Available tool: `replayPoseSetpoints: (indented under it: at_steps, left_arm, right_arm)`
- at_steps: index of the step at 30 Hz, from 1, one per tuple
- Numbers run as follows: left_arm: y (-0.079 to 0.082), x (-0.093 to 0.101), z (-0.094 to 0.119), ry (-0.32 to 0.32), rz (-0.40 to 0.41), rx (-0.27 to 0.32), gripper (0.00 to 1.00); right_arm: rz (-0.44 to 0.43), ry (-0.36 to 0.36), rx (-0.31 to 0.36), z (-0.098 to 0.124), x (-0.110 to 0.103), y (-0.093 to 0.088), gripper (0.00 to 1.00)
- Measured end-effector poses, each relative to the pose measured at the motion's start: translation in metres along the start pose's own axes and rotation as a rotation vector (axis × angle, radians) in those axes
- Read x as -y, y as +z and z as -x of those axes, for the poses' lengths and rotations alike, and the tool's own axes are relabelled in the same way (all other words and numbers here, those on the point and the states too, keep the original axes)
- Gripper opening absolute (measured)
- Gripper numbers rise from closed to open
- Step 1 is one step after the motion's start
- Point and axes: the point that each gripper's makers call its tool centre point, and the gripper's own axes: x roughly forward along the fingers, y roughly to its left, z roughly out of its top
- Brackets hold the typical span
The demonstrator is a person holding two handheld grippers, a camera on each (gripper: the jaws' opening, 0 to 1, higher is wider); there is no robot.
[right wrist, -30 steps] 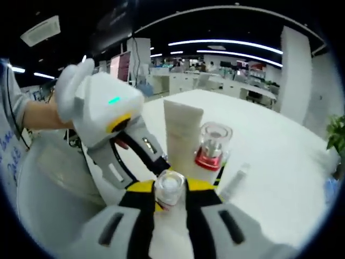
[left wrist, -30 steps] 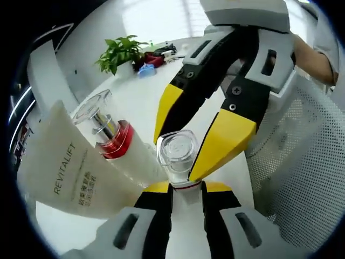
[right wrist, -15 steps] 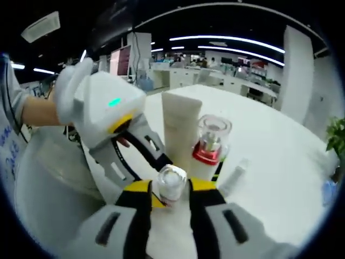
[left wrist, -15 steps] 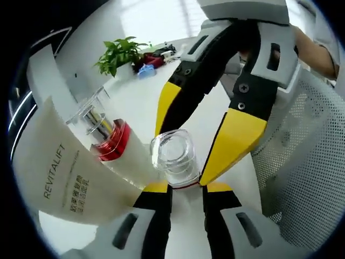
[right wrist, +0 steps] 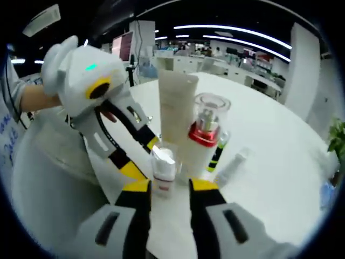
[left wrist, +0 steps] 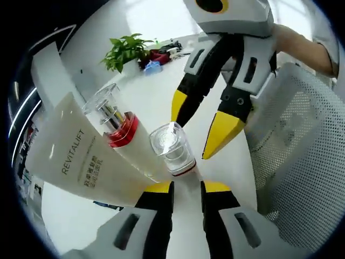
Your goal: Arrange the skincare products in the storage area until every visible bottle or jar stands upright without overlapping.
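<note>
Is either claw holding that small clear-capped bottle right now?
No: the small bottle stands free on the table, with the left claw and right claw both open around it.

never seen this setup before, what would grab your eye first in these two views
The small clear-capped bottle stands upright on the white table, between the yellow tips of two open grippers, the left gripper and the right gripper. Just behind it stand a taller bottle with a red collar and a cream REVITALIFT tube.

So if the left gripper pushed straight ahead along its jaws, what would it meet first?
Most likely the small clear-capped bottle, standing just beyond the open left gripper; the right gripper lies behind it.
</note>
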Motion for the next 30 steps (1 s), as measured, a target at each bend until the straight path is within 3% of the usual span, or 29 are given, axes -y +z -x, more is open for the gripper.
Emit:
replayPoseSetpoints:
  at_steps: [6, 10, 19, 30]
  left_arm:
    - [0.004, 0.014, 0.001, -0.060, 0.068, 0.019, 0.11]
    - [0.002, 0.014, -0.004, -0.057, 0.070, 0.003, 0.12]
    - [-0.003, 0.000, -0.012, -0.006, 0.104, -0.015, 0.08]
    - [-0.004, -0.009, -0.015, 0.035, 0.135, -0.021, 0.08]
  right_arm:
    - [-0.003, 0.038, -0.035, -0.009, -0.001, -0.007, 0.23]
    - [-0.002, 0.058, -0.047, -0.013, -0.003, -0.010, 0.21]
    - [-0.010, 0.066, -0.071, -0.016, -0.001, -0.012, 0.13]
    - [-0.003, 0.068, -0.090, -0.024, 0.004, -0.014, 0.12]
